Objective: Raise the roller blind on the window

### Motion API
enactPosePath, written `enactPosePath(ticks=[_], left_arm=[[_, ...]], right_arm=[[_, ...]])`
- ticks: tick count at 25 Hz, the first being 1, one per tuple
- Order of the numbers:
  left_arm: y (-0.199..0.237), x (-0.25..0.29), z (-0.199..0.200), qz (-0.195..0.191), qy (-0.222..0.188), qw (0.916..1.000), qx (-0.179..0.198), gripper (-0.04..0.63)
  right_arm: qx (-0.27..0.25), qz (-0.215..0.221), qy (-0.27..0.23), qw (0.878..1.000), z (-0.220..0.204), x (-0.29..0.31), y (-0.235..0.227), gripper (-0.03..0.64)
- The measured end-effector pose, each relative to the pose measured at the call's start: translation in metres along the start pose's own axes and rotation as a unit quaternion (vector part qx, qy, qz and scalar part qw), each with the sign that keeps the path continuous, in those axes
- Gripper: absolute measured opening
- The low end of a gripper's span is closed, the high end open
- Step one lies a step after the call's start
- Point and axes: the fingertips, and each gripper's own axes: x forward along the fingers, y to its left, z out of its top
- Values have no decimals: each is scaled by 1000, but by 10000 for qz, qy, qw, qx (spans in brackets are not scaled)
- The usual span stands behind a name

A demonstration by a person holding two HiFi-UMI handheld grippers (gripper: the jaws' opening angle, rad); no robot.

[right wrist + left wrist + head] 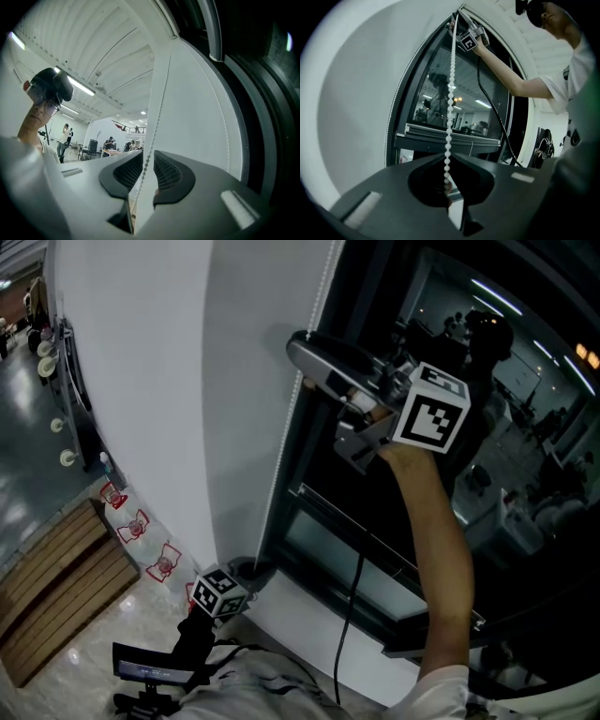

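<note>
The bead chain [284, 442] hangs taut and nearly upright at the left edge of the dark window [412, 549]. In the head view it runs from top centre down toward the lower left-centre, with the white wall [159, 381] beside it. Both tongs sit on this long axis.

The left tongs [246, 572] are low in the frame, and their own view shows them [448, 155] pinched together on the chain [450, 108], which climbs straight away from them.

The right tongs [307, 364] are high, at upper centre, on an outstretched arm. In their view the chain [155, 123] threads between the tips [147, 153], which stand narrowly apart and are not yet pressing on the beads.

The chain is already inside the right tongs and needs no reach. The coming pull probably depends on closing them and drawing down along the chain toward the left tongs. The blind's cloth cannot be made out.
</note>
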Motion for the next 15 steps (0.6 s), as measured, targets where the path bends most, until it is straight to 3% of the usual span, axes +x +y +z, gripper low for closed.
enactPosePath(ticks=[5, 11, 15], left_arm=[[-3, 3, 23, 5, 1, 10000, -63, -2], [1, -1, -4, -11, 24, 10000, -3, -2], [-1, -1, 7, -13, 62, 10000, -21, -2]], right_arm=[[50, -57, -42, 10000, 29, -2, -17, 26], [145, -65, -54, 9999, 4, -2, -2, 9], [311, -55, -103, 9994, 13, -5, -8, 8]])
